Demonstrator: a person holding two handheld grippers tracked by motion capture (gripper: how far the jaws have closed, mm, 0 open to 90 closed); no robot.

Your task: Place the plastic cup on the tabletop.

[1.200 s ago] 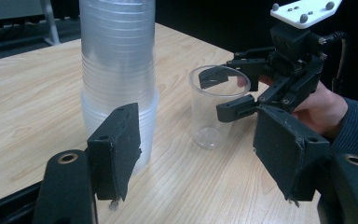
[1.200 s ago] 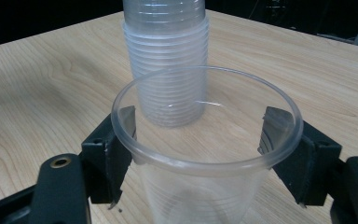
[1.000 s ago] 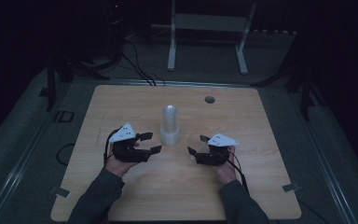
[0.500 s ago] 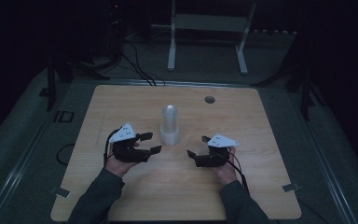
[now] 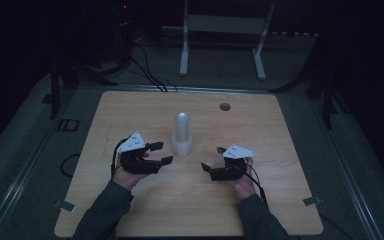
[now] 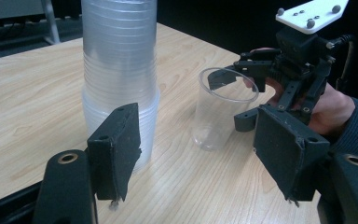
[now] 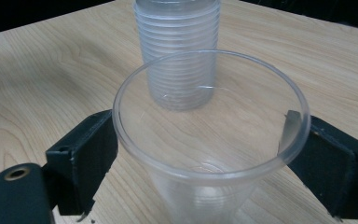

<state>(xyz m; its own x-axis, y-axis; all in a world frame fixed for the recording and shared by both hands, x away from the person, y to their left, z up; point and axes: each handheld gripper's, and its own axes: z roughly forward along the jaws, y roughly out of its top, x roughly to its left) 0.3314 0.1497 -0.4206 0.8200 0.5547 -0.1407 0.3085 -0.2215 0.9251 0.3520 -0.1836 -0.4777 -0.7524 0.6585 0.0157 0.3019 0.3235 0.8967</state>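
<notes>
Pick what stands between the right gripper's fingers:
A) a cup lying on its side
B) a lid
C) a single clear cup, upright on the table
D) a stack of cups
C: in the right gripper view one clear cup stands upright on the table between the right gripper fingers, with the cup stack behind it.

No readable text, label, brand, number or sign showed anywhere on the things in view. A pale mark on the floor (image 5: 68,125) left of the table (image 5: 130,107) was too blurred to read.
</notes>
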